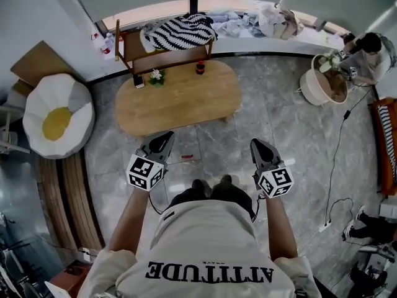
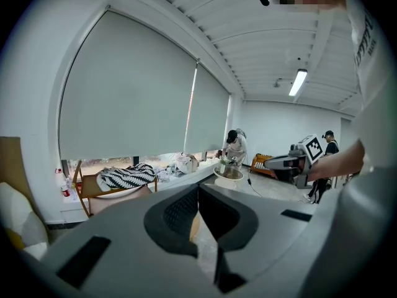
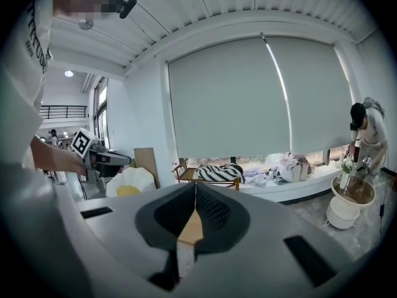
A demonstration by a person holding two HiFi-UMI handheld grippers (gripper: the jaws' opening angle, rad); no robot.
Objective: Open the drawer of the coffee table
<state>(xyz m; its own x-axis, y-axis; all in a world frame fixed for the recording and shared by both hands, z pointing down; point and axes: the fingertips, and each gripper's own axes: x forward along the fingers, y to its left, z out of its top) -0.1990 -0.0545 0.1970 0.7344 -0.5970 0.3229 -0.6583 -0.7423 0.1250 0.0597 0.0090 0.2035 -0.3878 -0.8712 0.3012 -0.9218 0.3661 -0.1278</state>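
1. Coffee table (image 1: 180, 95) is lying ahead of both grippers, nearer the left one, with its rounded near edge facing them.
2. Shirt (image 1: 211, 253) behind the grippers is showing "ATTITUDE".
3. Left gripper (image 1: 164, 138) and right gripper (image 1: 257, 144) are pointing forward with jaws closed together, gripping nothing.
4. Bare floor (image 1: 273, 110) is lying between jaws and table, widening ahead of the right gripper.
5. Chair (image 1: 164, 47) carrying striped cloth (image 1: 180, 31) is standing past the table's far edge.

— What sort of place is it?
— A large studio room dressed as a lounge: oval wooden coffee table (image 1: 177, 98), egg-shaped beanbag (image 1: 57, 117), chair (image 1: 124, 48) with a striped throw (image 1: 180, 31).
— Not a real home?
— Hardly. Grey tiled floor (image 1: 279, 123), a loose cable (image 1: 337, 151) across it, a strip light (image 2: 298, 82), tall roller blinds (image 3: 248, 98), another person (image 1: 367, 49) working nearby.
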